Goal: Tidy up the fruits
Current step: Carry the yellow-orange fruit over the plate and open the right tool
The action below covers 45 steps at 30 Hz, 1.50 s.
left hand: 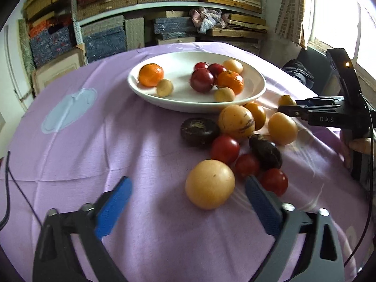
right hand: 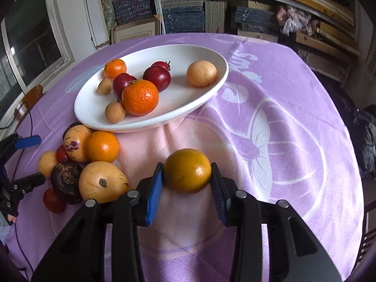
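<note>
A white oval plate (left hand: 150, 94) (right hand: 94, 117) on the purple cloth holds two tangerines, dark red plums and several small tan fruits. A pile of loose fruits (left hand: 237, 138) (right hand: 80, 164) lies in front of it. My right gripper (right hand: 186, 176) is shut on a yellow-orange fruit (right hand: 187, 170), just above the cloth; it also shows in the left wrist view (left hand: 286, 108) with the fruit (left hand: 286, 100). My left gripper (left hand: 188, 189) is open. A large tan round fruit (left hand: 209, 184) sits between its blue fingertips (left hand: 122, 188), nearer the right one, untouched.
The pile has red tomatoes (left hand: 225, 148), dark purple fruits (left hand: 199, 131) and a yellow striped melon (left hand: 236, 121). Shelves of stacked boxes (left hand: 164, 11) stand behind the table. A black cable (left hand: 16, 183) lies at the table's left edge. A window (right hand: 30, 40) is at left.
</note>
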### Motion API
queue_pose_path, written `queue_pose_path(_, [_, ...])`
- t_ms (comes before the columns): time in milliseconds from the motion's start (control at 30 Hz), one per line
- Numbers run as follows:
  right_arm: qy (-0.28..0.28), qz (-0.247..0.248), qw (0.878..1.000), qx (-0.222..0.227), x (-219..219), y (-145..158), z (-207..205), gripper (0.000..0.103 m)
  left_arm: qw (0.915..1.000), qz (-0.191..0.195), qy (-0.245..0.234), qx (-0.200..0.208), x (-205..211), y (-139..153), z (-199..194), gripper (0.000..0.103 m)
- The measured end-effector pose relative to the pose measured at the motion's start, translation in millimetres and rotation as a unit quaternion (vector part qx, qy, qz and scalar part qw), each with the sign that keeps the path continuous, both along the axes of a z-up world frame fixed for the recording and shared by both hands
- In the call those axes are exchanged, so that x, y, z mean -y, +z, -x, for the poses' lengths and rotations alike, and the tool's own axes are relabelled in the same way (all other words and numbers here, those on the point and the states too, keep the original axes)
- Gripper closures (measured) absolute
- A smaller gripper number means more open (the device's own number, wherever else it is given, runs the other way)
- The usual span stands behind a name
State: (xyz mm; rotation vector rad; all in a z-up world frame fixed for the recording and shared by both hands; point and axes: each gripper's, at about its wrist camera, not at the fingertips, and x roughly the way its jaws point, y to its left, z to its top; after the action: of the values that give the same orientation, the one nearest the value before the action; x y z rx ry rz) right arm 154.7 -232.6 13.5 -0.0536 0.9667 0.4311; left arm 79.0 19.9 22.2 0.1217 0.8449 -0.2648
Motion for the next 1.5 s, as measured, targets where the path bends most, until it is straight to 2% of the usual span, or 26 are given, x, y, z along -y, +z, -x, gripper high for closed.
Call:
queue_pose_path(33, [-0.003, -0.001, 1.0, -0.001, 1.2, 0.1, -0.5, 0.065, 0.9999, 0.0, -0.009, -0.009, 2.2, -2.8, -1.7, 0.041])
queue_pose_path(67, [-0.003, 0.001, 1.0, 0.0, 0.4, 0.3, -0.2, 0.065, 0.9995, -0.002, -0.021, -0.022, 5.5, -6.7, -2.5, 0.054])
queue_pose_path(133, [-0.002, 0.008, 1.0, 0.003, -2.3, 0.5, 0.2, 0.065, 0.9993, -0.011, -0.029, -0.022, 10.0, -7.7, -1.1, 0.059])
queue_pose_path(400, [0.012, 0.043, 0.999, 0.018, -16.5, 0.7, 6.9, 0.065, 0.9993, 0.002, -0.031, -0.022, 3.7, -5.1, -0.8, 0.059])
queue_pose_path(533, [0.011, 0.044, 0.999, 0.021, -16.3, 1.1, 7.6, 0.065, 0.9996, 0.017, -0.021, -0.005, -2.2, 1.5, 0.8, 0.059])
queue_pose_path(667, [-0.008, 0.016, 0.999, 0.038, -3.2, 12.5, 9.8, 0.065, 0.9995, 0.022, -0.013, 0.018, -8.0, 26.7, -9.5, 0.059])
queue_pose_path(767, [-0.017, -0.003, 0.998, 0.059, 3.0, 38.8, 5.9, 0.065, 0.9988, 0.028, -0.015, 0.038, -5.3, 59.3, -30.0, 0.06])
queue_pose_path(867, [-0.012, 0.007, 0.996, 0.085, -5.6, 65.0, -0.8, 0.065, 0.9978, 0.036, -0.017, 0.052, 4.7, 84.8, -59.3, 0.059])
queue_pose_path(933, [-0.001, 0.007, 0.996, 0.094, -16.1, 75.2, -8.0, 0.065, 0.9977, 0.038, -0.015, 0.054, 11.5, 89.8, -79.3, 0.06])
queue_pose_path(1167, [0.01, -0.007, 0.995, 0.099, -36.6, 76.6, -38.4, 0.065, 0.9993, 0.03, 0.01, 0.02, 26.8, 77.1, -159.1, 0.06])
queue_pose_path(1333, [0.011, -0.002, 0.996, 0.089, -42.3, 58.0, -71.1, 0.065, 0.9991, 0.031, 0.029, 0.007, 32.1, 60.6, -205.9, 0.06])
queue_pose_path(1500, [0.023, 0.016, 0.997, 0.076, -49.1, 32.1, -93.5, 0.065, 0.9989, 0.028, 0.035, -0.012, 34.9, 45.4, -235.6, 0.06])
